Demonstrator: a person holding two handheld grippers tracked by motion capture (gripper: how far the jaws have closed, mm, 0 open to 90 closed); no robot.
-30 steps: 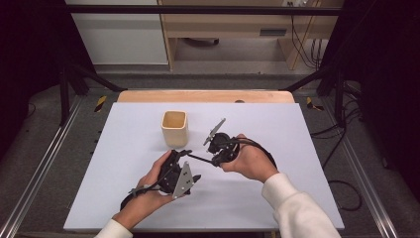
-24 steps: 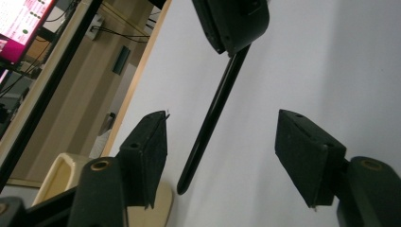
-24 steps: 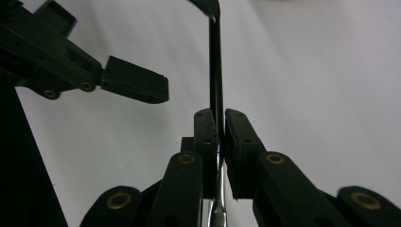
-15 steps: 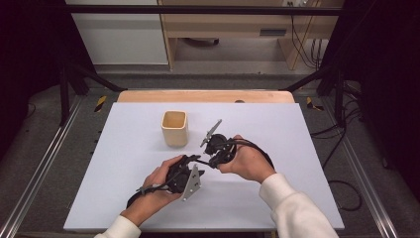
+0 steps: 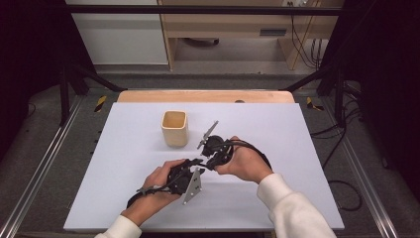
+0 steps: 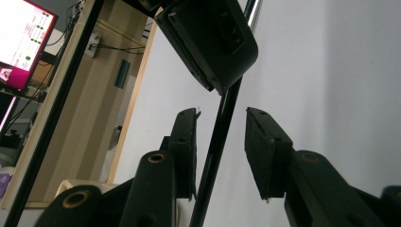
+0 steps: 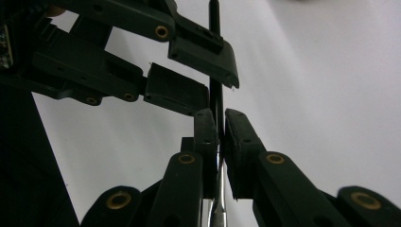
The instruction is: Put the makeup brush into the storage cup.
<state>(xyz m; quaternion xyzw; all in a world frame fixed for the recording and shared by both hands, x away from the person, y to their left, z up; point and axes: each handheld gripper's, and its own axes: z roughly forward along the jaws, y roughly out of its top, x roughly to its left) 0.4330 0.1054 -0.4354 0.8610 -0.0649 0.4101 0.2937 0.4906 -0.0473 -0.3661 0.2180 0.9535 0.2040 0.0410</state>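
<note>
At the front middle of the white table the two hand-held grippers meet tip to tip. My right gripper is shut on a thin black rod that sticks out past its jaws; in the high view it is the right gripper. My left gripper has just been closing, and the rod runs between its jaws. The rod lies close to one pad, while a gap shows at the other. From above, the left gripper points up and right.
A beige square cup stands upright behind the grippers, left of centre. The table's wooden back edge and metal frame rails border the white surface. Cables trail from both grippers.
The left gripper has edged a little to the right, toward the right gripper's tips. The right hand and the cup have kept still.
</note>
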